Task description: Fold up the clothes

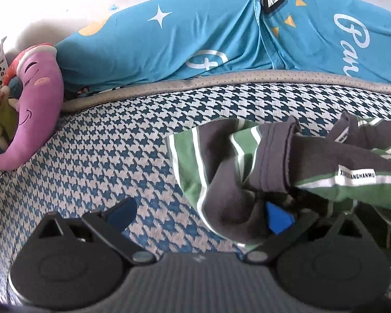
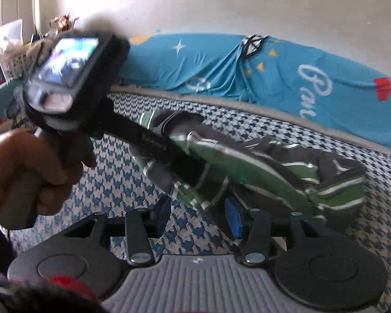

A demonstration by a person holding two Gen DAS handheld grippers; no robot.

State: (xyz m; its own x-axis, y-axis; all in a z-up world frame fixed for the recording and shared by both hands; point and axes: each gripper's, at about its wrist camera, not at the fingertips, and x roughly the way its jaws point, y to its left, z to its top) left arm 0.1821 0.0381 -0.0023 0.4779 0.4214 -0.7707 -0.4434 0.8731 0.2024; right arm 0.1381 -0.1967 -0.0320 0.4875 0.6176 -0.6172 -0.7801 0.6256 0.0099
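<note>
A houndstooth bed mat (image 1: 112,140) spreads beneath both sets of fingers; a blue quilt (image 1: 169,41) lies beyond. The striped green-and-grey garment (image 1: 247,156) drapes over the left gripper's (image 1: 198,215) right finger. A purple plush toy (image 1: 36,104) sits far left. Both the left and the right gripper (image 2: 198,216) stand spread apart.

Both wrist cameras sit low and close over the houndstooth mattress (image 1: 96,151), looking forward toward the blue printed quilt (image 1: 195,36) against the wall, and both share the striped green garment (image 2: 247,172), while the right view also catches the left gripper's body (image 2: 73,78).
</note>
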